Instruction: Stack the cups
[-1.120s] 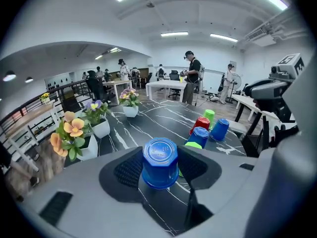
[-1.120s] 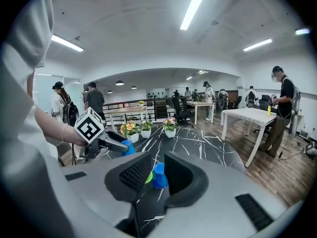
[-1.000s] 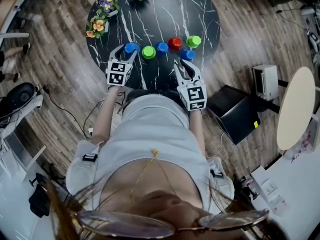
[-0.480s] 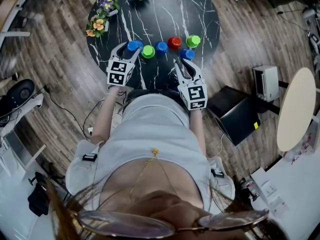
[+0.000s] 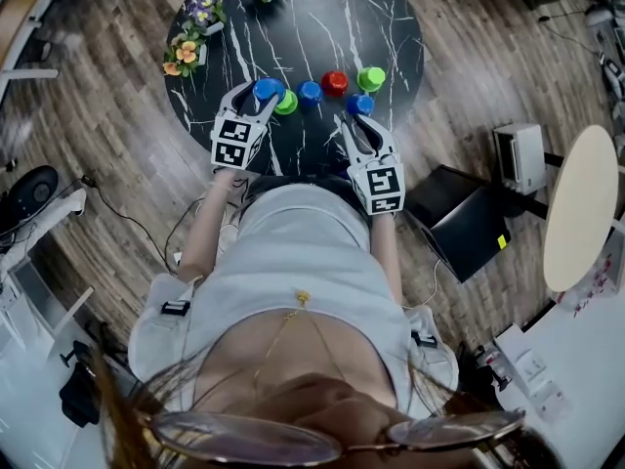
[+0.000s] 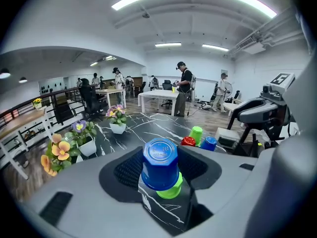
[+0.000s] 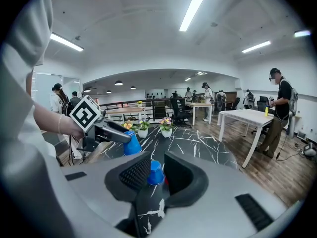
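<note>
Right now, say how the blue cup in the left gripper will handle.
Likely light and stiff: the blue cup looks like moulded plastic. Its glossy, tapered wall could slip in the left gripper. Inverted, wide rim down, it should hardly tip on the green cup below.

Round black marble table [image 5: 322, 27], white veins, standing on wood floor [image 5: 117, 115]. On it, upside down, in loose row across from my left: left green cup [image 5: 288, 106], middle blue cup [image 5: 311, 91], red cup [image 5: 335, 83], right green cup [image 5: 370, 78]. Near blue cup [image 5: 360, 105] sits closer to me. Three flower pots [image 5: 186, 55] along far-left rim.
</note>
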`<state>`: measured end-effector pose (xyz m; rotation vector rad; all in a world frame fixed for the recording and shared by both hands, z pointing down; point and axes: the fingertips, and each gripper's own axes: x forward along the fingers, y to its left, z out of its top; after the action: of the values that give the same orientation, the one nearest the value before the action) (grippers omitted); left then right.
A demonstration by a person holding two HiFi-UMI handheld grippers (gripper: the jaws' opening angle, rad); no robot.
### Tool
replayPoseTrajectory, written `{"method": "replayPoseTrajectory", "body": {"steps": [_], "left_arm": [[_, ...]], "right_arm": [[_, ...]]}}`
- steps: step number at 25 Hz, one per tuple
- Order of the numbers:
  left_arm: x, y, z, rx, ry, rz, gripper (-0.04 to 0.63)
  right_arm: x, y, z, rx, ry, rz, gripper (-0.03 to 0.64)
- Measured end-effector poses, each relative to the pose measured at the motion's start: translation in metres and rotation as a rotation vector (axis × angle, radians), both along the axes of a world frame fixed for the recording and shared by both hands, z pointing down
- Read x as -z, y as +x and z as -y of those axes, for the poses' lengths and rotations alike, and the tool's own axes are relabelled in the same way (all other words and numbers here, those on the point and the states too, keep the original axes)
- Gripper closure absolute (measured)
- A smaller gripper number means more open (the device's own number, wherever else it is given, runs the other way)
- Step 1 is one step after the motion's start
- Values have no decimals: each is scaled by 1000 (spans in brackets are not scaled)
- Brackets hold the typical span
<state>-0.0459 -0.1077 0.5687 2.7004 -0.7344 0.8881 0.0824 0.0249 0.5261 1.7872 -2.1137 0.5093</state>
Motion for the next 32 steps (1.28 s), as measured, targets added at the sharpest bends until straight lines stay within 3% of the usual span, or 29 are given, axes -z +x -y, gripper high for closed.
{"method": "replayPoseTrajectory", "body": {"steps": [18, 32], "left_arm": [[-12, 40, -16, -103, -19, 17, 359], [-29, 53, -24, -123, -20, 48, 359]], "right_arm": [[-7, 18, -20, -53, -36, -10, 532], [-12, 31, -34, -84, -53, -9, 532]]}}
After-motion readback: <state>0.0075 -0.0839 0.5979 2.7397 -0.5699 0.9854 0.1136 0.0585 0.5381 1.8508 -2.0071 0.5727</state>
